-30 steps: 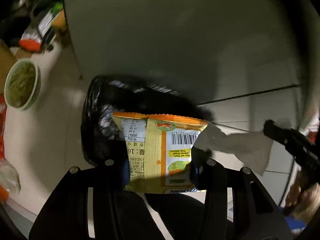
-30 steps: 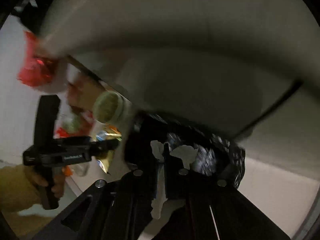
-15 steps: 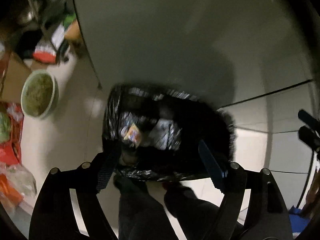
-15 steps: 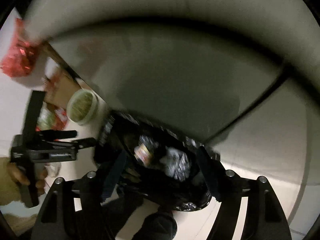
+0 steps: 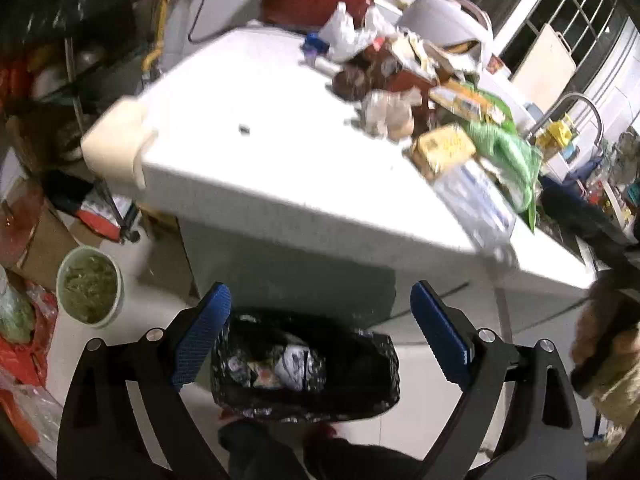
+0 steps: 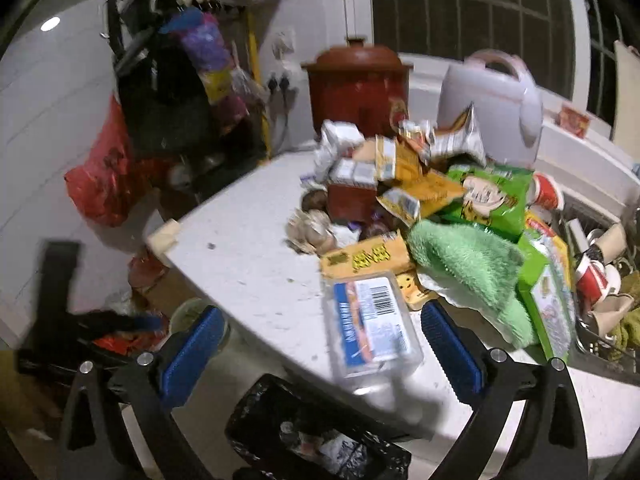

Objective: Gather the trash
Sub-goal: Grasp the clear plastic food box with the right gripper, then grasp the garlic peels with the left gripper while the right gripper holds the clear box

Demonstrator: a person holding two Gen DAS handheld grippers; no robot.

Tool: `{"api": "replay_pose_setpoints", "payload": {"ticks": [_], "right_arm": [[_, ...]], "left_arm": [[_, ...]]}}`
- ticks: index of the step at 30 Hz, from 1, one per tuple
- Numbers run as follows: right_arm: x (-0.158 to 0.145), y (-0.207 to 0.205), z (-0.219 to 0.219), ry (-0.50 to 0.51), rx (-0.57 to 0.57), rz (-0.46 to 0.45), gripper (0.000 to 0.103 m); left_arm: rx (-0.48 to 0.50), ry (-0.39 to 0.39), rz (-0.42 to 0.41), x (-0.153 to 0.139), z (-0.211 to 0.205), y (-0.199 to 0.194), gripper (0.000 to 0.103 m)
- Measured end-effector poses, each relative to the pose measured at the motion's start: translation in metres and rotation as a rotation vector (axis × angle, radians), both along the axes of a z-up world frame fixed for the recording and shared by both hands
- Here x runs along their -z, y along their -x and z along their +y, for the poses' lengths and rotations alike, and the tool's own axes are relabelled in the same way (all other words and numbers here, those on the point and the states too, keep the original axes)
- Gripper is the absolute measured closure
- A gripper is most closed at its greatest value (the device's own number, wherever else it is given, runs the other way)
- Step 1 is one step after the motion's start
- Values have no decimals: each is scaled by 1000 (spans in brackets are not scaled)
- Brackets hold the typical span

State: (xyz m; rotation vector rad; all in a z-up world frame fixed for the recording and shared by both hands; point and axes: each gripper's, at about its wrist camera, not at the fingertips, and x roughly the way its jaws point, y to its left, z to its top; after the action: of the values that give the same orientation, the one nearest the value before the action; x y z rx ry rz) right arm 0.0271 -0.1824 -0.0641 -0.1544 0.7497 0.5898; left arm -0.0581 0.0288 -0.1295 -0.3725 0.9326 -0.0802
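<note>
- Kitchen, night; barred window behind. White counter (image 6: 256, 276) carries the litter; a sink with a rack of cups adjoins its right end.
- Trash heap sits along the back and right part of the counter: green snack bag (image 6: 486, 198), orange wrappers, small white cartons, green fluffy cloth (image 6: 464, 268). Left half of the top mostly bare.
- Clear plastic box with blue label (image 6: 370, 326) lies at the front edge, part overhanging, directly ahead of the right gripper.
- Black-lined bin (image 5: 306, 372) stands on the floor just below the front edge; wrappers already inside.
- Left gripper (image 5: 320, 332): fingers wide apart, empty, over the bin.
- Right gripper (image 6: 320, 352): fingers wide apart, empty, near the box.
- Handling, judged: the box looks light, thin-walled, smooth; likely to flex and slip. Take it across the short width near the middle, moderate squeeze. Overhang means a nudge could tip it off.
- Wrappers: light, limp, crinkly; pinch a flat edge.
- Red crock (image 6: 360, 84) and white cooker (image 6: 490, 100) at the back corner: not trash, avoid.
</note>
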Motion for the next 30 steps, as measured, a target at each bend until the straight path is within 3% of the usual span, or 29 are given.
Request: {"api": "replay_pose_setpoints", "payload": {"ticks": [3, 11, 13, 17, 21, 30], "right_arm": [[23, -15, 0, 30, 5, 39, 6], [62, -32, -4, 30, 38, 177, 24], [60, -31, -5, 26, 27, 170, 39], [55, -25, -7, 48, 20, 153, 40], [36, -12, -19, -3, 37, 133, 40], [15, 11, -54, -77, 127, 119, 40]], "left_arm": [[-17, -8, -11, -9, 0, -4, 14], [-26, -68, -44, -22, 3, -11, 14], [-24, -71, -44, -24, 3, -12, 14], [-9, -88, -62, -27, -2, -23, 14], [23, -122, -110, -36, -11, -42, 14], [48, -159, -137, -41, -46, -135, 14]]}}
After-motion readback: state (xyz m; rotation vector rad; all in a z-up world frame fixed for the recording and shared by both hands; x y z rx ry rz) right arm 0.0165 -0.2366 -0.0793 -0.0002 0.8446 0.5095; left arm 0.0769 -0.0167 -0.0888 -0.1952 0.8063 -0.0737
